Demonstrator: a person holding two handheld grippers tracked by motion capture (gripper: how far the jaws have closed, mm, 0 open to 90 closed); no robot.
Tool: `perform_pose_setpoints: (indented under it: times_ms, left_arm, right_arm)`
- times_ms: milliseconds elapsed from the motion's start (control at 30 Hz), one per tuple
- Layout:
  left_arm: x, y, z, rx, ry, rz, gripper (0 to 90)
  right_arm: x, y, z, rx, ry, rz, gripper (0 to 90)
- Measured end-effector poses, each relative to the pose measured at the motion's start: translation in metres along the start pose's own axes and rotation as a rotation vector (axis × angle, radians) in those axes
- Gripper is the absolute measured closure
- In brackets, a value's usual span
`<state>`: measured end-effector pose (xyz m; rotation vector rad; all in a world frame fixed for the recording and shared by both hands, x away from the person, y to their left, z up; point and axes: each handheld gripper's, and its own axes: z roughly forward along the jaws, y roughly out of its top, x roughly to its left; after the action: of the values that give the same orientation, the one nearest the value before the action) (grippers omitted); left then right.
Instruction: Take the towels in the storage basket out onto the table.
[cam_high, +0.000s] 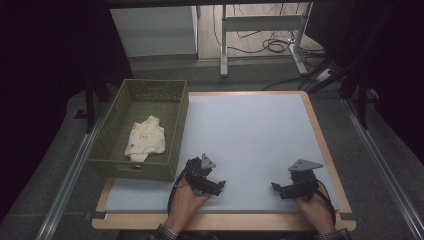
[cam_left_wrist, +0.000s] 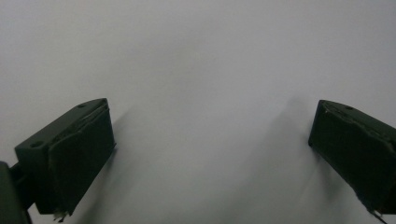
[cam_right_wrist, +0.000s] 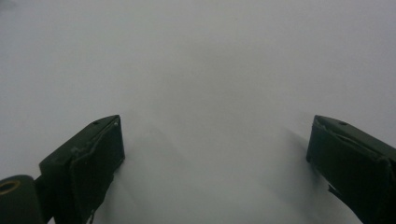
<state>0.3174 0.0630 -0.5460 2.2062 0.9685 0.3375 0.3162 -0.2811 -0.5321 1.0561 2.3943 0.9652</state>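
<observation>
A pale folded cloth (cam_high: 145, 140) with small printed figures lies inside a green plastic basket (cam_high: 112, 137) at the left of the table. My left gripper (cam_high: 216, 187) rests low on the white mat (cam_high: 245, 130) near the front edge, just right of the basket's front corner, held by a hand. My right gripper (cam_high: 278, 190) sits farther right on the mat, also held by a hand. In the left gripper view the left gripper (cam_left_wrist: 210, 154) stands open over bare mat. In the right gripper view the right gripper (cam_right_wrist: 215, 163) is likewise open with nothing between its jaws.
The mat lies on a wooden tabletop (cam_high: 327, 150) with a narrow wood border. Beyond the far edge are grey floor, a metal desk frame (cam_high: 260, 30) and loose cables (cam_high: 275, 45). Metal rails (cam_high: 385, 170) run along both sides.
</observation>
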Motion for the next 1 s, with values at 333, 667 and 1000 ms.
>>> perform_pose_setpoints:
  times_ms: [333, 667, 1000]
  left_arm:
    - [0.0003, -0.0001, 0.0002, -0.003, -0.003, -0.002, 0.1]
    - [0.0006, -0.0003, 0.0002, -0.004, -0.006, -0.004, 0.1]
    - [0.0007, -0.0001, 0.0001, -0.003, -0.008, -0.003, 0.0]
  right_arm:
    - [0.0, 0.0, 0.0, 0.0, 0.0, 0.0, 4.1]
    - [-0.0001, -0.0001, 0.0, -0.001, 0.0, 0.001, 4.1]
    - [-0.0001, -0.0001, 0.0, -0.001, 0.001, 0.001, 4.1]
